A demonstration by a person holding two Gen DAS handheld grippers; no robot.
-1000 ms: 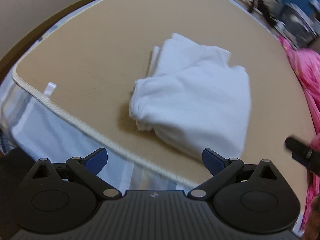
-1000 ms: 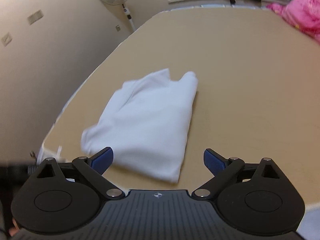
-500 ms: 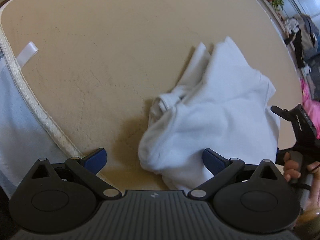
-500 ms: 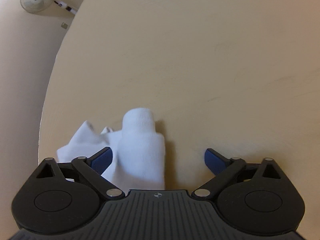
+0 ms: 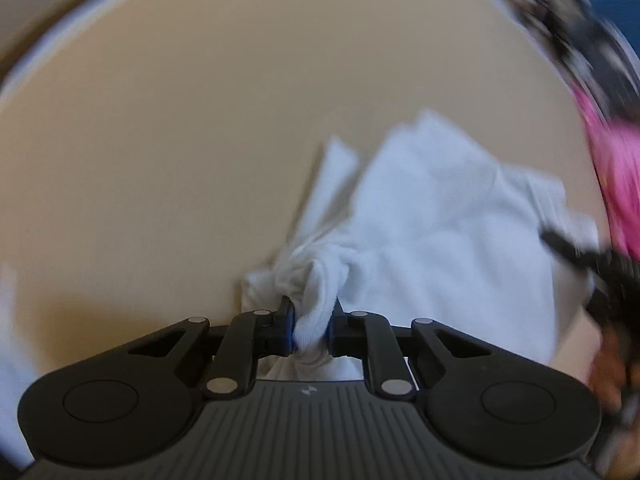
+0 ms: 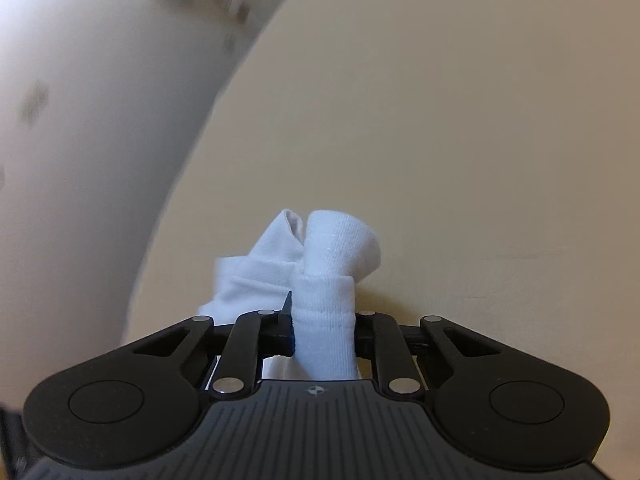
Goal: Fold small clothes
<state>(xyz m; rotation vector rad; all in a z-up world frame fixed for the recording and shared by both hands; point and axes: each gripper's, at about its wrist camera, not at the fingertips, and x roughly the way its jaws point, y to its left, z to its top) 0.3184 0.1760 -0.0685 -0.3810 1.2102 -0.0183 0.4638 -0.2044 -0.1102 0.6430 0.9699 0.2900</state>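
Note:
A small white garment point(image 5: 448, 232) lies partly folded on the tan mat point(image 5: 180, 128). My left gripper point(image 5: 311, 322) is shut on a bunched corner of the garment at its near edge. My right gripper point(image 6: 323, 326) is shut on another bunched corner of the white garment point(image 6: 332, 248), which rises in a thick fold between the jaws. In the left wrist view the right gripper point(image 5: 580, 256) shows blurred at the garment's far right edge. The rest of the cloth is hidden under the right gripper's body.
A pink cloth point(image 5: 612, 168) lies at the right edge of the mat. Dark blurred clutter point(image 5: 580, 32) stands beyond the mat at the top right. A cream wall point(image 6: 80, 120) rises left of the mat point(image 6: 460, 140).
Both grippers were open above the garment; now both have shut on bunched corners of it. The cloth is pulled up into folds at each grip.

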